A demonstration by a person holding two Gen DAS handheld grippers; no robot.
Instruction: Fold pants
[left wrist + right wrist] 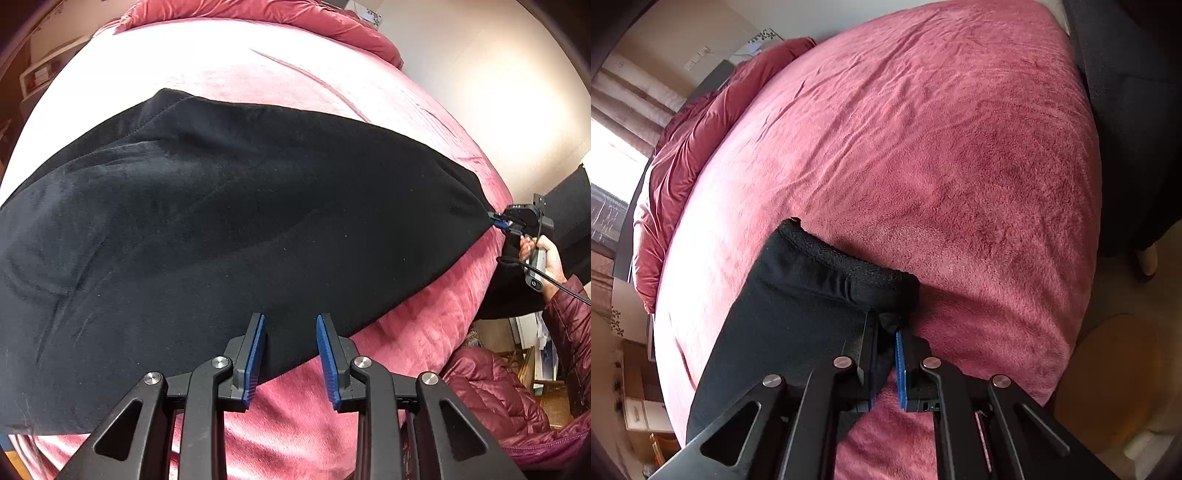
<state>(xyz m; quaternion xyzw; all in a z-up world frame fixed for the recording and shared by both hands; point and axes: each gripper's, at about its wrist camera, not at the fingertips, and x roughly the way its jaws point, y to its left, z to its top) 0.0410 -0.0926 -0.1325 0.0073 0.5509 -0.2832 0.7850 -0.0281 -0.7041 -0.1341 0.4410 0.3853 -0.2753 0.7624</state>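
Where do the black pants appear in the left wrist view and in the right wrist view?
Left wrist view: the black pants span the middle, from the left edge to the right gripper.
Right wrist view: the pants lie at lower left, a corner between the fingers.
Shared landmark: the pink blanket.

Pants [221, 221] lie on bed [406, 350]; duvet [295, 14] behind.
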